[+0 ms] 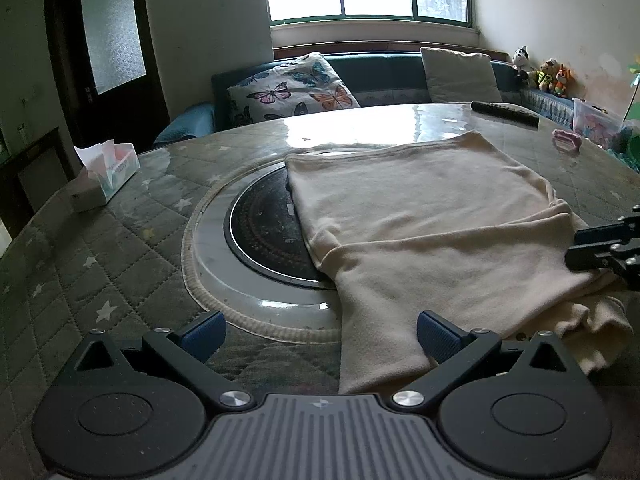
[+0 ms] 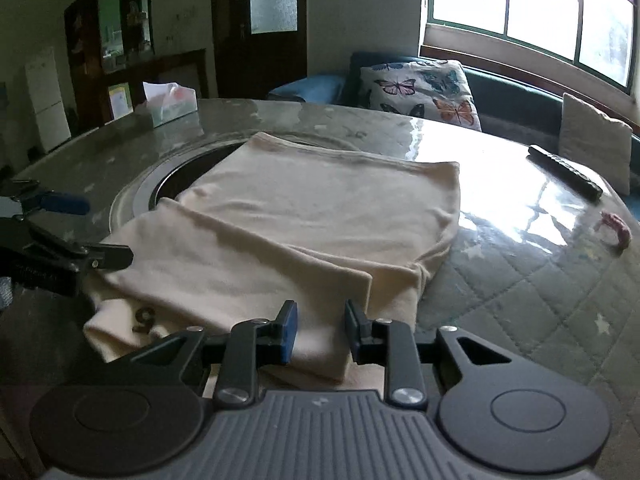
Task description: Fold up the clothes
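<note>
A cream garment [image 1: 432, 216] lies partly folded on the round table, with one flap laid over its near part; it also shows in the right wrist view [image 2: 304, 224]. My left gripper [image 1: 320, 336] is open wide at the garment's near left edge, with its right finger over the cloth and nothing between the fingers. It shows from the side in the right wrist view [image 2: 100, 232]. My right gripper [image 2: 320, 328] is open narrowly over the garment's near folded edge. It shows at the right edge of the left wrist view [image 1: 600, 248].
A dark round hotplate [image 1: 264, 232] sits in the table's middle under the garment. A tissue box [image 1: 108, 176] stands at the left. A remote control [image 1: 504, 112] and a pink hair clip [image 1: 566, 140] lie at the far right. A sofa with a butterfly cushion [image 1: 296, 88] is behind.
</note>
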A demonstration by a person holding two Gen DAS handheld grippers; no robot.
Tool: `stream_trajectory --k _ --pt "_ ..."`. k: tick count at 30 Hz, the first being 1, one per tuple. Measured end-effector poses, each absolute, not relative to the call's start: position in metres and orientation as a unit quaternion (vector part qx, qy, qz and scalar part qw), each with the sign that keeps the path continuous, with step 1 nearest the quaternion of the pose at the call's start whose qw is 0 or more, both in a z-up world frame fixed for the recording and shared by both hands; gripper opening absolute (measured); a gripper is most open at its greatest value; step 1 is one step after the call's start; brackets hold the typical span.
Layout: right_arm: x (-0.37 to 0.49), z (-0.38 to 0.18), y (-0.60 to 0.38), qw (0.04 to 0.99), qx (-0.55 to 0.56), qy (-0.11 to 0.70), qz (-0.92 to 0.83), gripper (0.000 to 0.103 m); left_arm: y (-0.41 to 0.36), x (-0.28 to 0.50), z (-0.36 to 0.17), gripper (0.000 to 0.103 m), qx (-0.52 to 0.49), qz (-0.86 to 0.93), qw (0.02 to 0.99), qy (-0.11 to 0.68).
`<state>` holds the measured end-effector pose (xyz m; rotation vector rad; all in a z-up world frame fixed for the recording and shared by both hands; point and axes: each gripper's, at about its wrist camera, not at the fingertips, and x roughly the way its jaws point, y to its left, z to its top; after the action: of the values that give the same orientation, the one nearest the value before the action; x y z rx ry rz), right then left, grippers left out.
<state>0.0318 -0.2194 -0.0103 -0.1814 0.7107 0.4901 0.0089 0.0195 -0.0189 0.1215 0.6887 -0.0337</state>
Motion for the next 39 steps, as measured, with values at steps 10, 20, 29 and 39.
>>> stream_trajectory --k 10,20,29,39 --pt "0.024 -0.006 -0.229 0.905 -0.091 0.348 0.226 0.030 0.018 0.008 -0.019 0.103 0.063 -0.015 0.939 0.338" --pt "0.022 -0.002 -0.220 0.906 -0.083 0.333 0.247 0.041 0.018 0.008 -0.018 0.103 0.064 -0.012 0.938 0.340" --pt "0.021 -0.006 -0.217 0.902 -0.095 0.344 0.243 0.048 0.023 0.009 -0.015 0.103 0.058 -0.005 0.940 0.336" --pt "0.023 -0.007 -0.211 0.901 -0.117 0.349 0.231 0.056 0.035 0.014 -0.010 0.103 0.051 0.022 0.941 0.334"
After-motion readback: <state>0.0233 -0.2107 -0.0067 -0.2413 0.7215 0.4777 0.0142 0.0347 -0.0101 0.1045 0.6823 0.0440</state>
